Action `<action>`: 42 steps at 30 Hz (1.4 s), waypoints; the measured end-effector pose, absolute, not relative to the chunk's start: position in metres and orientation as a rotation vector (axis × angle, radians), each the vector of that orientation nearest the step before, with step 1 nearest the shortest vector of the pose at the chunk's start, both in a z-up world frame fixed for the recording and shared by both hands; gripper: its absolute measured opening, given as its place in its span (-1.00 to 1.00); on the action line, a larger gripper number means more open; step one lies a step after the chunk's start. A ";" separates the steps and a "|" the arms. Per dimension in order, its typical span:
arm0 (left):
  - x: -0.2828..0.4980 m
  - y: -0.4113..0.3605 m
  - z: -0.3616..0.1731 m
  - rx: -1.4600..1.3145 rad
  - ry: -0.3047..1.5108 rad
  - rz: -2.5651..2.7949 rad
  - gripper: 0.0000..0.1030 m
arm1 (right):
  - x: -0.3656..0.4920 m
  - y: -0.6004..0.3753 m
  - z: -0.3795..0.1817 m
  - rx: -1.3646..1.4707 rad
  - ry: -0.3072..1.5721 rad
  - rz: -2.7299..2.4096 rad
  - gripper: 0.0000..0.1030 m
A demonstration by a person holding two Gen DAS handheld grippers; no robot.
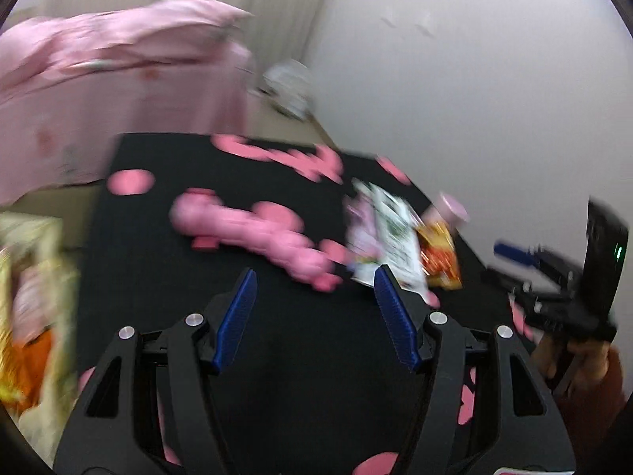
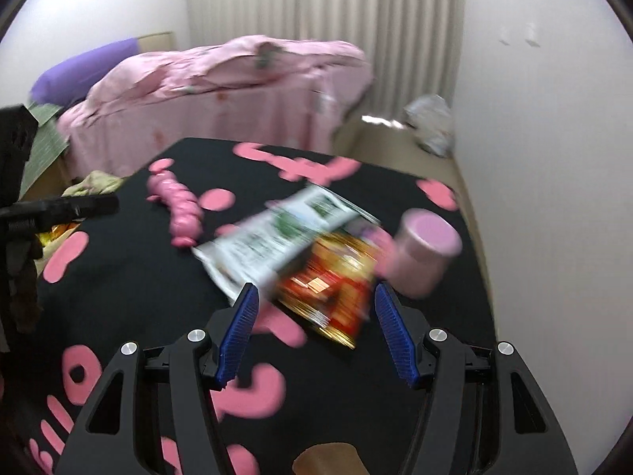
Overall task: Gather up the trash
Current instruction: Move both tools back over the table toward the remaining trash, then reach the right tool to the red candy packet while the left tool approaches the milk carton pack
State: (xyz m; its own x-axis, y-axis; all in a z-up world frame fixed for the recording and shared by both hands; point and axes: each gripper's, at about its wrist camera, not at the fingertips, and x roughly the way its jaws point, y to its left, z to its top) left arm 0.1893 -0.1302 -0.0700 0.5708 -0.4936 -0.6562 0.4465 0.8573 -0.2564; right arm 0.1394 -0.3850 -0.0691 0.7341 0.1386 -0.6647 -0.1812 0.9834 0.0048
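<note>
While poised over black table, both hand-held grippers spread wide, empty, wrappers ahead

Both grippers' fingers apart, empty.

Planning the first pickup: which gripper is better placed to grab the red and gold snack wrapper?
Probably the right gripper. It is open, and the red and gold snack wrapper lies just ahead between its fingers. The left gripper, also open, has bare black mat ahead, with the wrapper off to its right.
</note>
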 end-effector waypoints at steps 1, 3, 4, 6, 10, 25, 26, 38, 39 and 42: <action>0.194 -0.150 -0.073 -0.020 0.803 -0.577 0.14 | 0.136 -0.392 -0.070 -0.044 0.720 0.164 0.12; 0.203 -0.177 -0.078 0.027 0.821 -0.610 0.14 | 0.129 -0.405 -0.077 -0.022 0.725 0.133 0.12; 0.208 -0.193 -0.080 0.048 0.831 -0.624 0.15 | 0.128 -0.406 -0.080 -0.025 0.731 0.118 0.12; 0.216 -0.213 -0.085 0.083 0.844 -0.629 0.14 | 0.123 -0.411 -0.087 -0.036 0.733 0.085 0.12; 0.228 -0.245 -0.098 0.155 0.872 -0.571 0.14 | 0.121 -0.414 -0.097 -0.037 0.742 0.063 0.12; 0.203 -0.220 -0.105 0.136 0.997 -0.546 -0.23 | 0.130 -0.411 -0.101 0.064 0.757 0.152 0.12; 0.198 -0.216 -0.106 0.142 0.999 -0.547 -0.24 | 0.132 -0.408 -0.098 0.057 0.751 0.156 0.12; 0.172 -0.172 -0.088 0.073 0.921 -0.560 -0.01 | 0.214 -0.382 -0.093 0.055 0.770 0.183 0.06; 0.171 -0.171 -0.085 0.073 0.906 -0.562 0.00 | 0.218 -0.380 -0.093 0.046 0.757 0.166 0.05; 0.168 -0.166 -0.081 0.070 0.887 -0.551 0.03 | 0.222 -0.377 -0.080 0.064 0.693 0.205 0.05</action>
State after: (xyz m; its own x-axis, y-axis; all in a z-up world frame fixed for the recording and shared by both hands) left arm 0.1685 -0.1656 -0.0805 0.5029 -0.4278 -0.7510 0.4841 0.8593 -0.1652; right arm 0.2216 -0.3768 -0.0800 0.7500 0.2093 -0.6274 -0.1666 0.9778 0.1270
